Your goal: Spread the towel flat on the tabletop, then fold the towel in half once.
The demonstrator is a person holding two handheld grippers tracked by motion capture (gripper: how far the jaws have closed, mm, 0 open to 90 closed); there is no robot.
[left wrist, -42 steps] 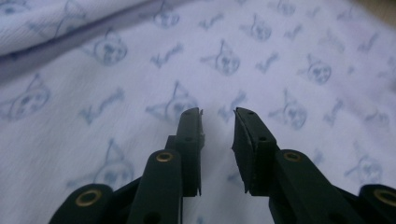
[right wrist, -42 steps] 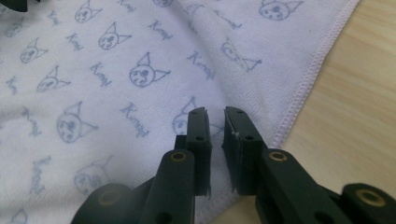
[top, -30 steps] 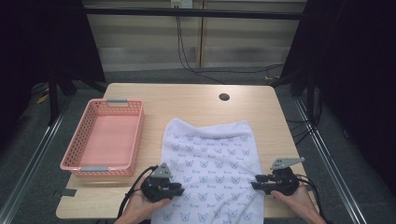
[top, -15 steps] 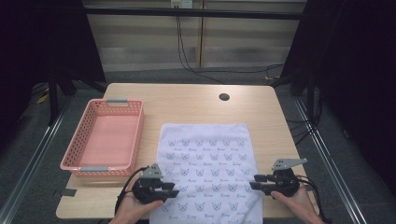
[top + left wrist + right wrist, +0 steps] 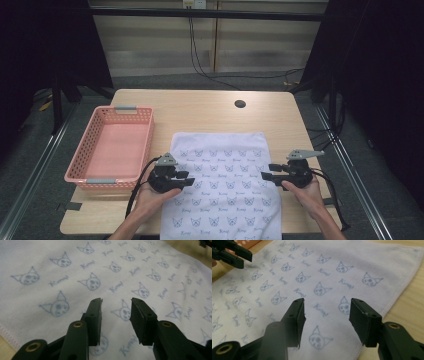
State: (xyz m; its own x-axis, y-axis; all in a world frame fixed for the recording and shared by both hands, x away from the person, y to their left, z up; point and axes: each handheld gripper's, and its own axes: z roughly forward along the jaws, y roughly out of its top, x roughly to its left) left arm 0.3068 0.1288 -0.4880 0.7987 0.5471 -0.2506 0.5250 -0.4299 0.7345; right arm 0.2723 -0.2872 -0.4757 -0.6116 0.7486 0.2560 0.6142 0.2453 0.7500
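From the high view, a white towel (image 5: 220, 180) printed with small blue cat faces lies flat on the desk (image 5: 200, 107), reaching over its near edge, right of a pink basket (image 5: 111, 147). The left tool (image 5: 184, 181) sits over the towel's left edge, the right tool (image 5: 268, 171) over its right edge, both level and pointing inward.

In the left gripper view, the left tool (image 5: 116, 311) has just been opening; its jaws stand apart above the towel (image 5: 75, 270), nothing between them.

In the right gripper view, the right tool (image 5: 326, 315) has also just been opening and is empty over the towel (image 5: 317, 277) near its hemmed edge.

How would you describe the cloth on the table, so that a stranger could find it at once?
On the wooden table, right of the pink basket, a white towel lies flat and hangs over the near edge. It lies between the left gripper and right gripper; its pale blue cat-face print sets it apart.
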